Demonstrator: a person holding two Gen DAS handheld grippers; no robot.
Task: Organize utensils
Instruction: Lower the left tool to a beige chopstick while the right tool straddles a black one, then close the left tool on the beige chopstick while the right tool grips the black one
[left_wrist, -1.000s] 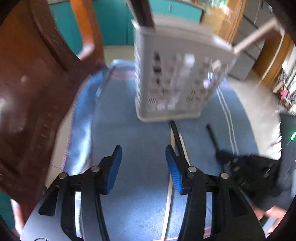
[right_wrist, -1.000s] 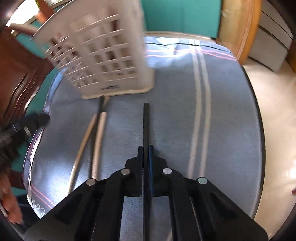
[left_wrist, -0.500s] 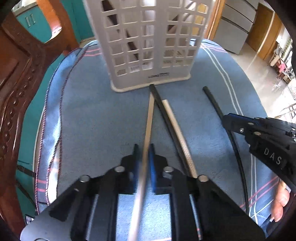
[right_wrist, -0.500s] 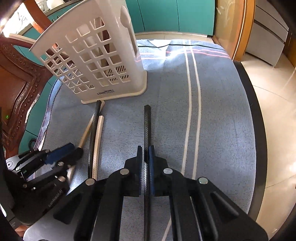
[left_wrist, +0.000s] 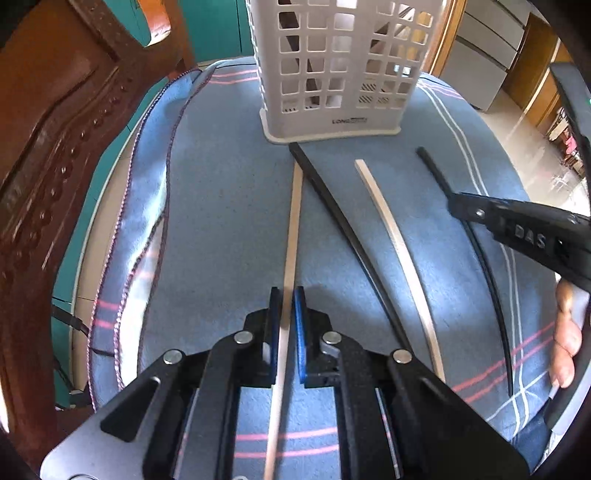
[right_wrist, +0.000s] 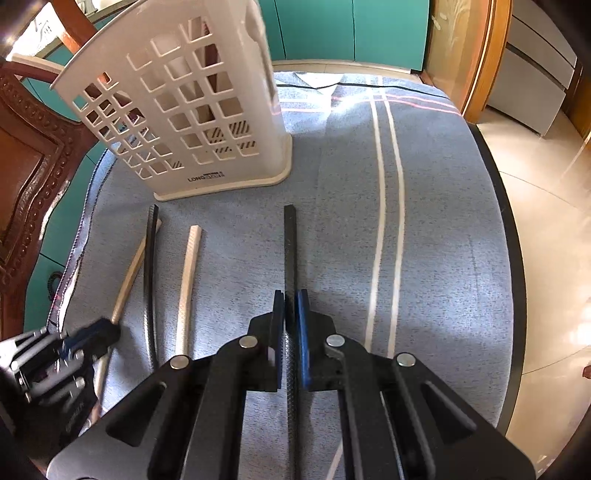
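Bright daylight is falling from the right, glaring on the floor (right_wrist: 546, 206), while fisheye distortion is bending the edges and motion blur is softening the left tongs (right_wrist: 92, 336).

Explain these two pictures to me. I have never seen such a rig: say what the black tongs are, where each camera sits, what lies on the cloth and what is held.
There is no robot here. A person holds one black two-finger gripper in each hand, and a fisheye camera on each looks forward along its fingers.

In the left view, the left gripper is closed on a light wooden chopstick. In the right view, the right gripper is closed on a black chopstick.

Two more lie loose between them on the blue cloth: another black chopstick and another pale chopstick. Behind them stands a white slotted utensil basket.
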